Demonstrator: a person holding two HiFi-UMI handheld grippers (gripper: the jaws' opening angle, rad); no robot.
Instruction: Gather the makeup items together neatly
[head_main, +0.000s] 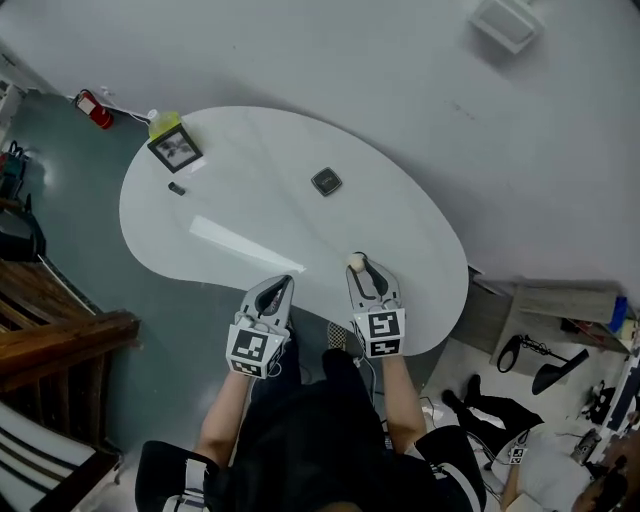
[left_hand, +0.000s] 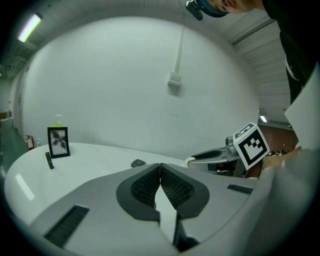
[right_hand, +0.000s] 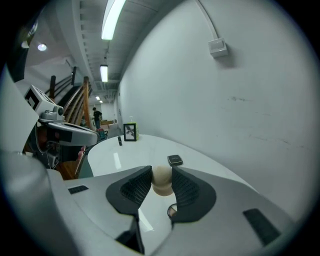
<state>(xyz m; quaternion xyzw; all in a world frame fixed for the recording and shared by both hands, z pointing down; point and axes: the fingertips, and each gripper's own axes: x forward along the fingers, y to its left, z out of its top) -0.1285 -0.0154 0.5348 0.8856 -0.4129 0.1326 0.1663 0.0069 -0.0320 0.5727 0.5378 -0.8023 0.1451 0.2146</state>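
Gripping one sponge (right_hand: 161, 183): right hand-held gripper (head_main: 360, 262); left hand-held gripper (left_hand: 160, 168) closed empty; one compact (head_main: 326, 181).

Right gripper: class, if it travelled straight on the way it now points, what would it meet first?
Likely the dark compact, lying ahead of the sponge that the right gripper clamps. It tilts downward, so the white table might come first; depth is unclear.
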